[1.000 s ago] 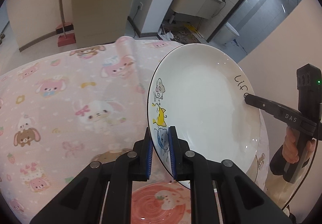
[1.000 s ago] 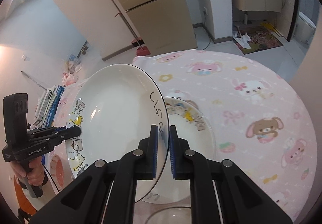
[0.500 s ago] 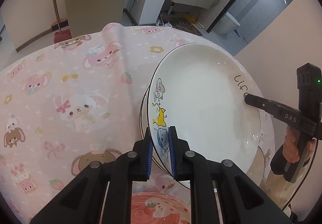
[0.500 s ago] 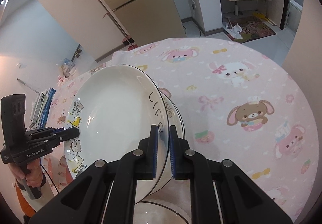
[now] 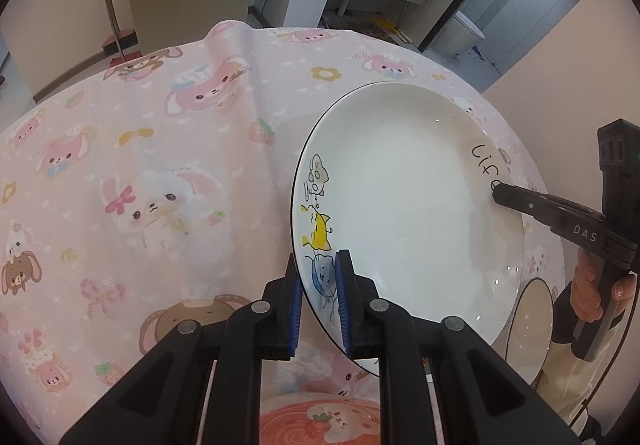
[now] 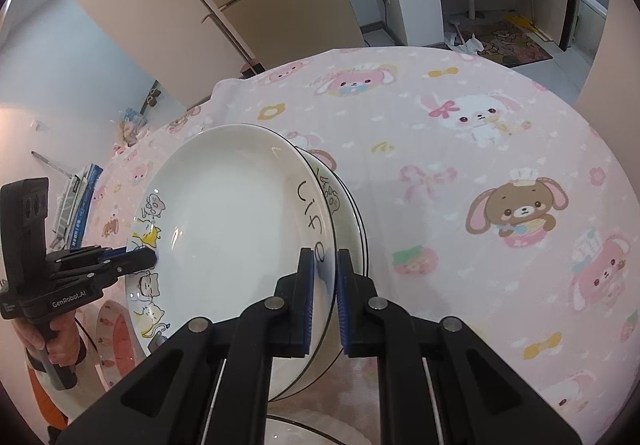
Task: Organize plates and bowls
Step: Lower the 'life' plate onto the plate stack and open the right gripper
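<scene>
The white plate, painted with cartoon cats along one side of its rim and the word "Life" along the other, is held tilted above the pink tablecloth, gripped at opposite edges by both tools; the left gripper has its blue pads pressed narrowly on the rim by the blue cat drawing, and the right gripper is clamped just as narrowly on the rim beside the last letter of the lettering; in the right wrist view the plate sits just over a stack of similar plates resting on the cloth, its lower side very close to the top one, though whether they touch cannot be told; a pink strawberry-patterned dish lies at the near edge of the left wrist view, under the gripper's body; another dark-rimmed plate shows beside the white plate's lower right edge; a hand wraps the handle of the right tool in the left view, and the other hand grips the left tool's handle in the right view.
</scene>
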Demonstrator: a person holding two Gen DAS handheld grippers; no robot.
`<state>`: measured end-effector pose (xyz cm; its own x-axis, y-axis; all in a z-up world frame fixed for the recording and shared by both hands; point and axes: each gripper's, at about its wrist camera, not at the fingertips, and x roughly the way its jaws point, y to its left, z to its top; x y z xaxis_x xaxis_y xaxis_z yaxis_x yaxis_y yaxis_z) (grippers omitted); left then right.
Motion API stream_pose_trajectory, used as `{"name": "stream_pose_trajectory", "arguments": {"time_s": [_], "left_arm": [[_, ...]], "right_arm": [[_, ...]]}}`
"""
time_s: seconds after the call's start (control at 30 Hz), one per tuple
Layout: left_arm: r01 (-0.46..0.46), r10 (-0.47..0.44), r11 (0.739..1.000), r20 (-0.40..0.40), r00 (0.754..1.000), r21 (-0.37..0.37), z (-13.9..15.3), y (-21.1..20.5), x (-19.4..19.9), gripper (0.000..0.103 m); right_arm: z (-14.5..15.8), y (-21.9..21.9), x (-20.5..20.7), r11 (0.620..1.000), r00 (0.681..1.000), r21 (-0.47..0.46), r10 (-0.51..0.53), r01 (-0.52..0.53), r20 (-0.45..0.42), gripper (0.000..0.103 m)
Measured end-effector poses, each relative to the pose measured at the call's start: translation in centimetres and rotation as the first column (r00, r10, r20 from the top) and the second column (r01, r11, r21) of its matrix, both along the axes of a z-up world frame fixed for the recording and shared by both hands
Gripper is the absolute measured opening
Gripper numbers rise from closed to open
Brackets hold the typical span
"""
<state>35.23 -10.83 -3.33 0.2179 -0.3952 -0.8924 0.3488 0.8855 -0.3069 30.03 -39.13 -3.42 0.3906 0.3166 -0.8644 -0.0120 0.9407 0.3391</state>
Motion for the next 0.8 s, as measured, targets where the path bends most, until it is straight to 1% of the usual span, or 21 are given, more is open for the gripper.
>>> {"name": "stream_pose_trajectory", "arguments": {"time_s": [0.1,0.33,0.43,0.5,0.8], "left_arm": [[-0.003,0.003,1.0,-0.004,1.0,-0.011,-0.4,0.1,0.1,0.017],[0.006,-0.006,1.0,0.02,1.0,0.01,-0.4,-0.2,-0.3,0.017],[0.01,-0.011,0.999,0.034,0.999,0.031,-0.3,-0.6,-0.4,0.018],[0.013,-0.017,0.998,0.052,0.998,0.061,-0.4,-1.0,-0.6,0.02],[0.001,-0.008,0.996,0.071,0.997,0.091,-0.3,-1.4,-0.7,0.021]], "right_arm": [[0.0,0.3,-0.1,1.0,1.0,-0.021,0.002,-0.002,0.008,0.011],[-0.2,0.7,-0.2,0.997,1.0,-0.079,0.014,-0.012,0.022,0.011],[-0.1,1.3,-0.4,0.992,0.999,-0.124,0.015,-0.01,0.038,0.011],[0.1,1.6,-0.5,0.988,0.998,-0.155,0.019,-0.011,0.053,0.012],[0.3,1.8,-0.9,0.982,0.997,-0.189,0.031,-0.018,0.065,0.012]]}}
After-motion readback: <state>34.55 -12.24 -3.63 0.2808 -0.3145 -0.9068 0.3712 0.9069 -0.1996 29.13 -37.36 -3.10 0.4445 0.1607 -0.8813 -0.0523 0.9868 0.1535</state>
